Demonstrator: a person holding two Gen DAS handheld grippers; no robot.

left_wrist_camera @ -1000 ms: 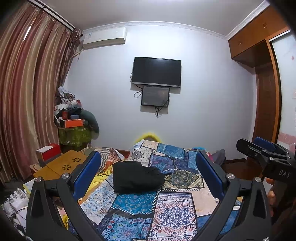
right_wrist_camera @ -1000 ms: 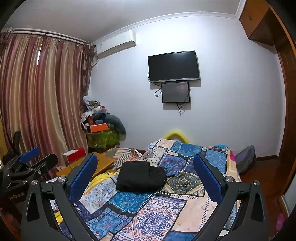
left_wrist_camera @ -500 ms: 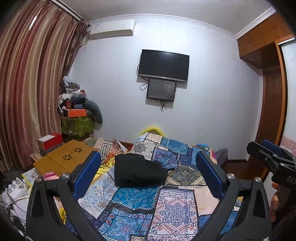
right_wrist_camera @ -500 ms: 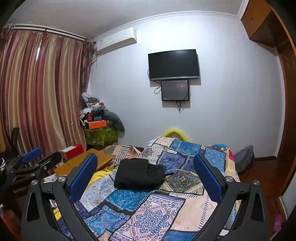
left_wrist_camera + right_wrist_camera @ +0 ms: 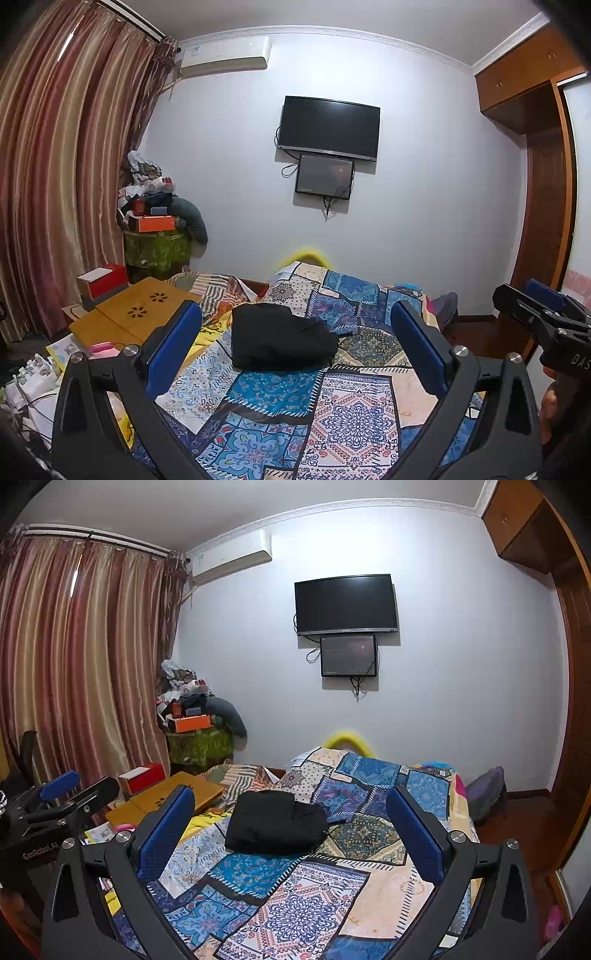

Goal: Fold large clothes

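- Fingers of the left gripper stand wide apart with nothing between them; those of the right gripper are spread just as wide, also empty.
- Both grippers hang above the near end of the bed, well short of the black garment, probably because no fold is in hand.
- That garment lies on the patchwork bedspread as a compact dark bundle around mid-bed, already looking folded; I judge the task near its end, though hidden layers cannot be checked.
- Left of the bed, a wooden lap table carries a red box, contents unseen.
- Beyond the bed's far left corner, a green-draped stand is heaped with boxes and clothes.
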